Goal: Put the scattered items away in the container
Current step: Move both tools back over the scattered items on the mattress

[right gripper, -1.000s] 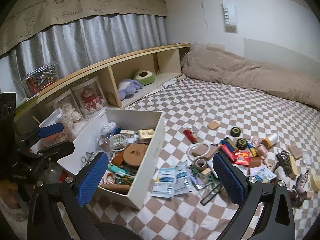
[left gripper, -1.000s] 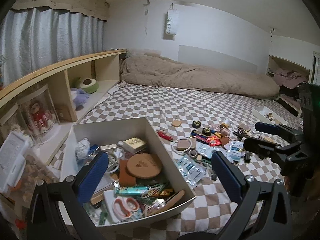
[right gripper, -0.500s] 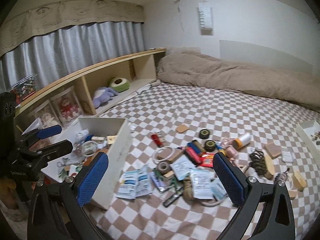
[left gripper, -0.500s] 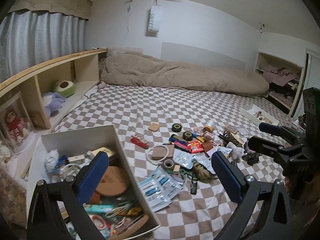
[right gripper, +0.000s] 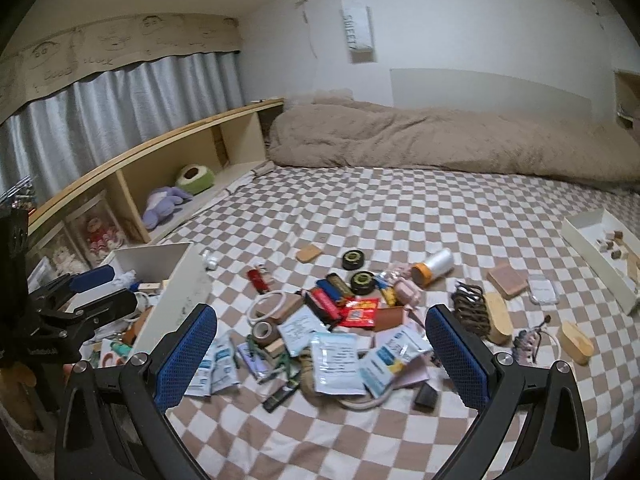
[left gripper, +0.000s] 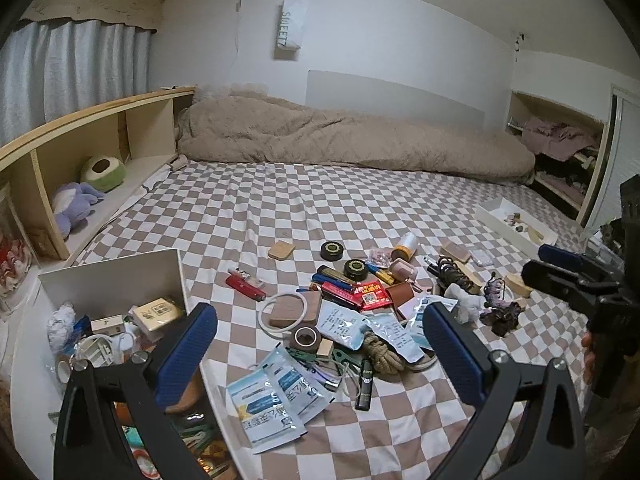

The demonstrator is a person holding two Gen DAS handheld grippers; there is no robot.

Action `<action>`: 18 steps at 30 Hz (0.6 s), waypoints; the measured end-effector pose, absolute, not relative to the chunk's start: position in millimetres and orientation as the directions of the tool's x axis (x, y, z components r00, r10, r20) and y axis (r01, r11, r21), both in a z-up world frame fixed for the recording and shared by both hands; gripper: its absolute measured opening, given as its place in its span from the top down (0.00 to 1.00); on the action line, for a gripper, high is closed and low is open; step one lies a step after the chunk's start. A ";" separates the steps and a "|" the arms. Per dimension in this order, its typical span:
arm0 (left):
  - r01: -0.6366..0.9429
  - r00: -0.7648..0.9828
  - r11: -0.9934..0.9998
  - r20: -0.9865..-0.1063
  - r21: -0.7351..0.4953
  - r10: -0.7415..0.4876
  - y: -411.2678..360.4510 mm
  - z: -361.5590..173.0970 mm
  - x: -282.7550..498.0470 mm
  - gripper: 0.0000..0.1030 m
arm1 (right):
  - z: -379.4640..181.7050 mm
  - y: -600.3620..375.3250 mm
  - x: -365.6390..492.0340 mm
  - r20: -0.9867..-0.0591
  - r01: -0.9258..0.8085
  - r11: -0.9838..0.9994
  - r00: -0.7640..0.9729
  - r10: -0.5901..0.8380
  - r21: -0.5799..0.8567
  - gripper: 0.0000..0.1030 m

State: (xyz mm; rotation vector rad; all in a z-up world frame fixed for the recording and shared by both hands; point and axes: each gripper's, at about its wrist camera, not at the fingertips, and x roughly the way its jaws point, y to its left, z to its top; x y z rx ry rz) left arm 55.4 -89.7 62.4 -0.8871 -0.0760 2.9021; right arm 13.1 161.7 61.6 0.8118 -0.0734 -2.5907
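The box (left gripper: 120,280) sits at the near left of the checked bedsheet (left gripper: 280,208), open-topped and already holding a wooden disc, scissors and other small things. Your left gripper (left gripper: 320,344) hangs with its blue pads (left gripper: 186,354) spread wide and nothing between them, the left pad over the box's right wall, the right one above the packets. Your right gripper (right gripper: 320,344) is just as wide apart and empty, held over the near edge of the pile. Nearest you in that pile lie white-and-blue packets (left gripper: 276,396), a black stick (left gripper: 365,384) and a rope coil (left gripper: 382,354). Just beyond are a tape roll (left gripper: 305,336) and a white ring (left gripper: 284,312) around a brown block. Farther on lie a red lighter (left gripper: 245,286), a red packet (left gripper: 370,295), two black round tins (left gripper: 333,251) and a white bottle (right gripper: 434,266) on its side. Far right stands a white tray (left gripper: 514,222) with small pieces in it. At the far end a beige duvet (left gripper: 352,140) lies across the bed.
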 end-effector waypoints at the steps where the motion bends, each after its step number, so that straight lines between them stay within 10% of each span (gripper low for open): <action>1: -0.086 -0.822 -0.994 -0.559 -0.073 0.112 -86.1 59.0 52.8 0.00 | 59.7 164.3 11.6 -0.536 0.374 -0.911 -0.741 -0.405 0.172 0.00; 18: -0.074 -0.734 -0.990 -0.666 -0.117 0.133 -56.5 -3.4 6.2 0.00 | 13.7 214.9 -12.7 -0.583 0.299 -0.930 -0.726 -0.366 0.212 0.00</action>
